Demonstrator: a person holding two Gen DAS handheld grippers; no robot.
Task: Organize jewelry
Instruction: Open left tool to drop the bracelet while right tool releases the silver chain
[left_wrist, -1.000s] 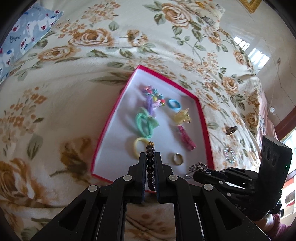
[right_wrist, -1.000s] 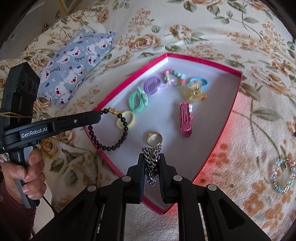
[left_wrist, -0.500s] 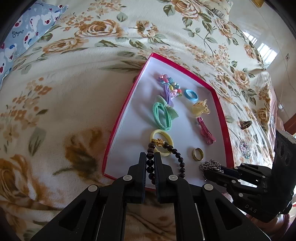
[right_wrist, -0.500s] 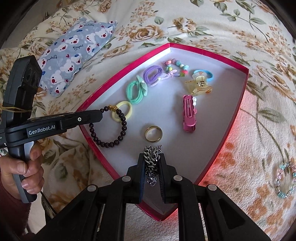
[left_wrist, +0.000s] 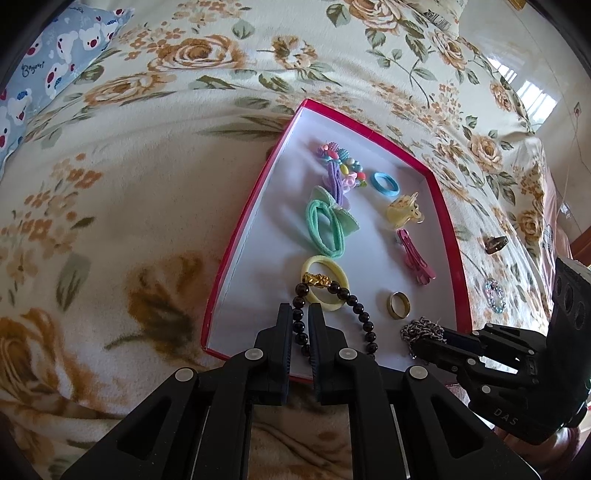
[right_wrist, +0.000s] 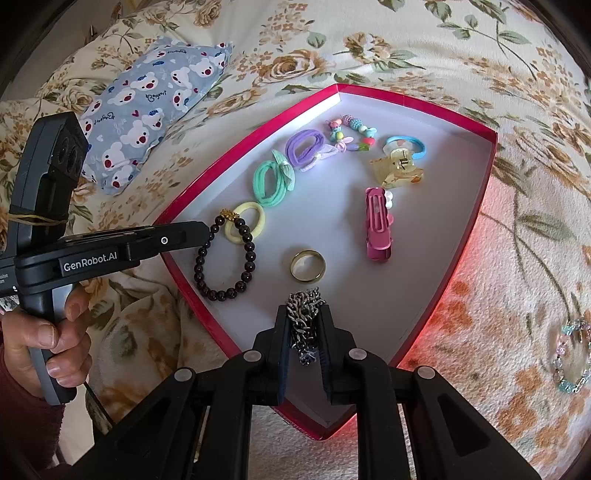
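Left wrist view: left gripper nearly closed, pinching dark bead bracelet over red tray; at four o'clock, right gripper nearly closed, clamping silver chain.

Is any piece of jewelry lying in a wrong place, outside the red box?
Yes. A pastel bead bracelet and a small dark ring-like piece lie on the floral blanket, outside the red box where the other pieces are laid out. Nothing looks damaged.
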